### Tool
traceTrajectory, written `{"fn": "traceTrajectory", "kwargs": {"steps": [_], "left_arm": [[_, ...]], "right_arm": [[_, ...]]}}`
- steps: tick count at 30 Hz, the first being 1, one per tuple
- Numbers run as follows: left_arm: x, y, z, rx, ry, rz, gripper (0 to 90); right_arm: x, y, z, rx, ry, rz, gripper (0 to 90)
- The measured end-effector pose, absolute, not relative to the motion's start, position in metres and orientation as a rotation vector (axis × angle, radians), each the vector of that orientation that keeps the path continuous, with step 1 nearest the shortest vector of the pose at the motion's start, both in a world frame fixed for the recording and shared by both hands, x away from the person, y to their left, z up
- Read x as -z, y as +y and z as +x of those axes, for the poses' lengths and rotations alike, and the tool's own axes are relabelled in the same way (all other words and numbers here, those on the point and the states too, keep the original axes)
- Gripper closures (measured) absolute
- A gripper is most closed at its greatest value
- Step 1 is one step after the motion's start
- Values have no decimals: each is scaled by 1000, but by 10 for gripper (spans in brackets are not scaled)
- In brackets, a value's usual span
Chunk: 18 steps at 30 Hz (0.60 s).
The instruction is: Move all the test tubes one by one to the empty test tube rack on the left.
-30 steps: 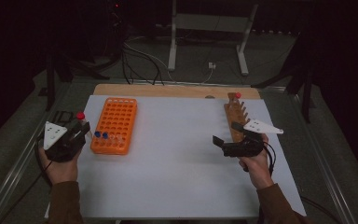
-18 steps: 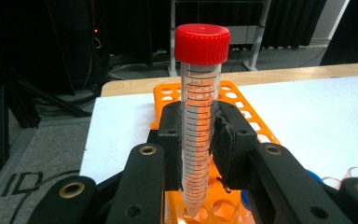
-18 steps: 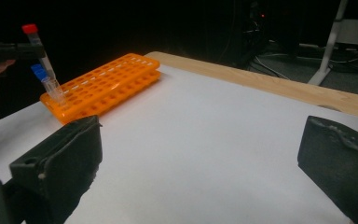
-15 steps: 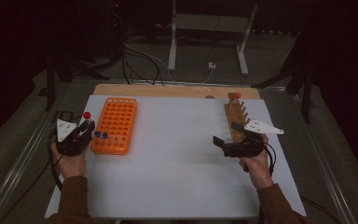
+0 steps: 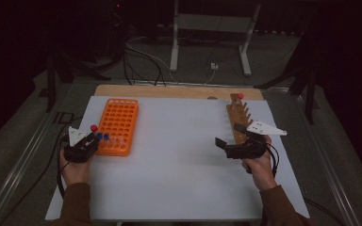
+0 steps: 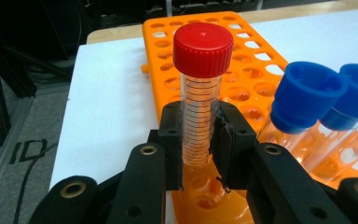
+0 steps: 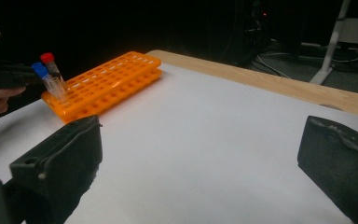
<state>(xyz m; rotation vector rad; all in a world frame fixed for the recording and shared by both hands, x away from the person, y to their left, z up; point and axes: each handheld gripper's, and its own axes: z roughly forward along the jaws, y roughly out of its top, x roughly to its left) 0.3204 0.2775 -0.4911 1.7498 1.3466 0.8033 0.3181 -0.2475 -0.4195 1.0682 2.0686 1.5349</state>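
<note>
Left claw (image 6: 198,140) moved to orange rack (image 5: 118,125), gripping red-capped tube (image 6: 200,93), right claw (image 5: 231,136) released.

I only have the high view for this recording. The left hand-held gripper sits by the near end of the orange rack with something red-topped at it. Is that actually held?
Observer: Yes. In the left gripper view the left hand-held gripper is shut on the red-capped tube, gripping its clear graduated body below the cap.
Operator: Is the tube in a rack hole yet?
Observer: Its bottom is hidden between the jaws above the orange rack; I cannot tell.
Operator: And the right one?
Observer: The right gripper view shows the right hand-held gripper with jaws wide apart, nothing between them.
</note>
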Motion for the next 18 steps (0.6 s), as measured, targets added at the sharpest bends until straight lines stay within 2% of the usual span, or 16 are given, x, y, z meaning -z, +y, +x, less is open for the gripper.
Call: {"fn": "traceTrajectory", "kwargs": {"steps": [6, 18], "left_arm": [[490, 280, 319, -768, 1359, 1749, 737], [467, 297, 294, -738, 1371, 1600, 459]], "right_arm": [[419, -248, 319, -1534, 2068, 1069, 4], [413, -261, 326, -1489, 2039, 1088, 4]]}}
